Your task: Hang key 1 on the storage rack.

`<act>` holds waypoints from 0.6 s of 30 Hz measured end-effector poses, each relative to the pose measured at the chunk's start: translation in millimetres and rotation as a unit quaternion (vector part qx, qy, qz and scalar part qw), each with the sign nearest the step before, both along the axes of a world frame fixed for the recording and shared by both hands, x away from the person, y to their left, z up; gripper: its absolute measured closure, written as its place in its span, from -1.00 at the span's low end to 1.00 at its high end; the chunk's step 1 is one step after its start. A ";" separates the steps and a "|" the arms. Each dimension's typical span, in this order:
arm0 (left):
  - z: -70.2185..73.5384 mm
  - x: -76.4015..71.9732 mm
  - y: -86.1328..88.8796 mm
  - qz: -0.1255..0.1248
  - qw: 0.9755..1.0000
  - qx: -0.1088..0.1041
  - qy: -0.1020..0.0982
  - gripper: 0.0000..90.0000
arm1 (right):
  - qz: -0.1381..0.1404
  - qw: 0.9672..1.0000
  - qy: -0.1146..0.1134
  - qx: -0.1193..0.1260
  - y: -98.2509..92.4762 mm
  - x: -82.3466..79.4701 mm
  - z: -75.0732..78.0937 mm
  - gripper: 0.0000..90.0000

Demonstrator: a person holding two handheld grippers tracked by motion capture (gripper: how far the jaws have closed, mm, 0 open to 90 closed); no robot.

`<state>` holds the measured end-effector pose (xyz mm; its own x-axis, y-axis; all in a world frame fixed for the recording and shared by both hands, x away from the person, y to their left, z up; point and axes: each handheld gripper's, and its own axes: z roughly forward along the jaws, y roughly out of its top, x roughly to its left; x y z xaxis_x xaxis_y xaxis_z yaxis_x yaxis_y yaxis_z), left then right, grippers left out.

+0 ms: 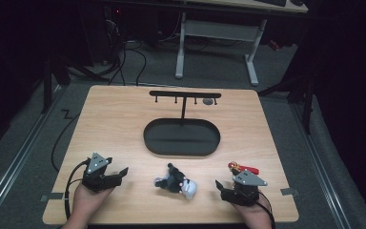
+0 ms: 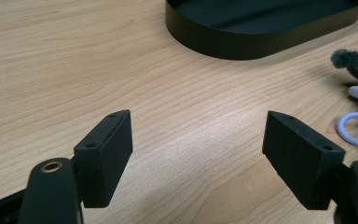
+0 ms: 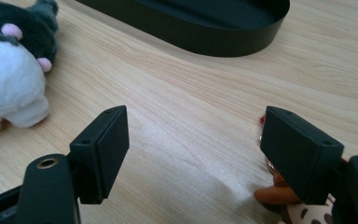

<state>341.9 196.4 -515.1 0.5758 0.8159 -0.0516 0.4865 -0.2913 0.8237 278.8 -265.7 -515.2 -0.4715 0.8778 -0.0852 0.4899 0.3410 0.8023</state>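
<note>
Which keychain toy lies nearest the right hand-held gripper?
The red-and-brown keychain toy, just beside the right hand-held gripper; the grey-and-white plush keychain lies mid-table between both.

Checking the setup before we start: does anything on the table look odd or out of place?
Nothing looks damaged or spilled. The plush keychain and the red charm lie loose on the table, not on the hook stand. Both grippers are open.

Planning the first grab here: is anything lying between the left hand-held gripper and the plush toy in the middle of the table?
Nothing visible does. The left hand-held gripper stands open, and bare table runs from it to the plush toy. The black tray sits farther back, off that line.
</note>
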 end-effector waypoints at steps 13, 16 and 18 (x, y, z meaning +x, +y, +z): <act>-3.5 0.3 -10.8 -0.017 1.000 0.010 0.004 -0.44 | -0.011 1.000 0.003 0.022 -12.7 -1.6 -3.6 -0.57; -3.6 0.3 -13.6 -0.023 1.000 0.015 0.002 -0.44 | -0.009 1.000 0.002 0.021 -12.5 -1.9 -3.7 -0.57; -3.5 0.3 -14.8 -0.026 1.000 0.017 0.000 -0.44 | -0.009 1.000 0.002 0.020 -13.0 -1.8 -3.7 -0.58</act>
<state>342.2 181.6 -518.6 0.6168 0.7867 -0.0244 0.4707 -0.3438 0.8125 277.1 -278.7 -518.9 -0.4554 0.8890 -0.0483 0.4990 0.2998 0.8131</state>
